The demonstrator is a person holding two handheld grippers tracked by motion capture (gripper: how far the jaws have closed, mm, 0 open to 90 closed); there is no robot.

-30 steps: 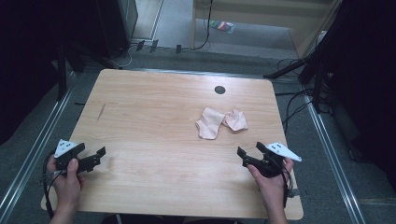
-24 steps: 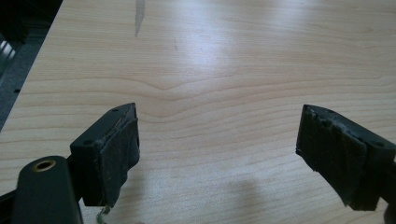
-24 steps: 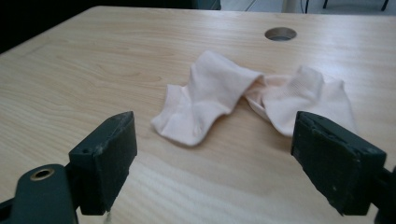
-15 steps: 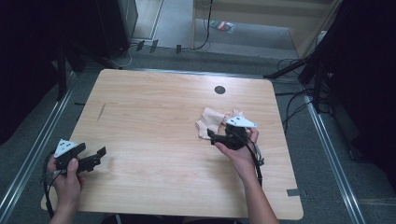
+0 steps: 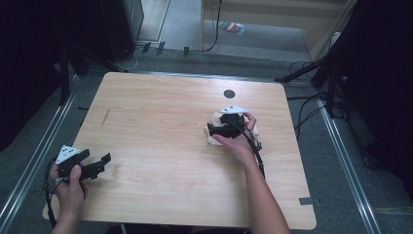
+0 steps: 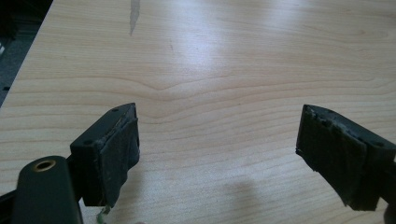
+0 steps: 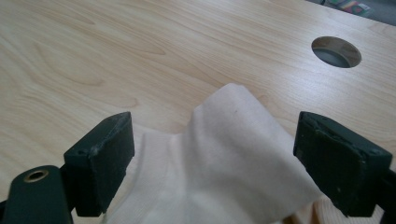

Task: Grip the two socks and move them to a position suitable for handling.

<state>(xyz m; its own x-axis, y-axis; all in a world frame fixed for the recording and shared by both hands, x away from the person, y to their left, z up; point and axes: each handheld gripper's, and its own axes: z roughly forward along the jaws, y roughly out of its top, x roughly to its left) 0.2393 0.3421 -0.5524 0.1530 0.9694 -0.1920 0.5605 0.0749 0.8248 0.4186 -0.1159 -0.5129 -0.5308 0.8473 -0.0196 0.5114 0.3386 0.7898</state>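
High view: the right gripper [image 5: 220,127] hangs low over a pale cloth [image 5: 212,139] on the right half of the tabletop [image 5: 160,122], near a round cable hole [image 5: 229,93]. The left gripper [image 5: 92,165] sits idle at the near left corner, well apart from the cloth.
Left gripper view: jaws wide apart over bare wood, nothing between them.
Right gripper view: jaws wide apart on either side of a raised fold of the cloth [image 7: 233,154]; neither pad touches it that I can see.
Progress: I'd say this is early. The reach for the cloth looks about done, the pinch and everything after it remain.
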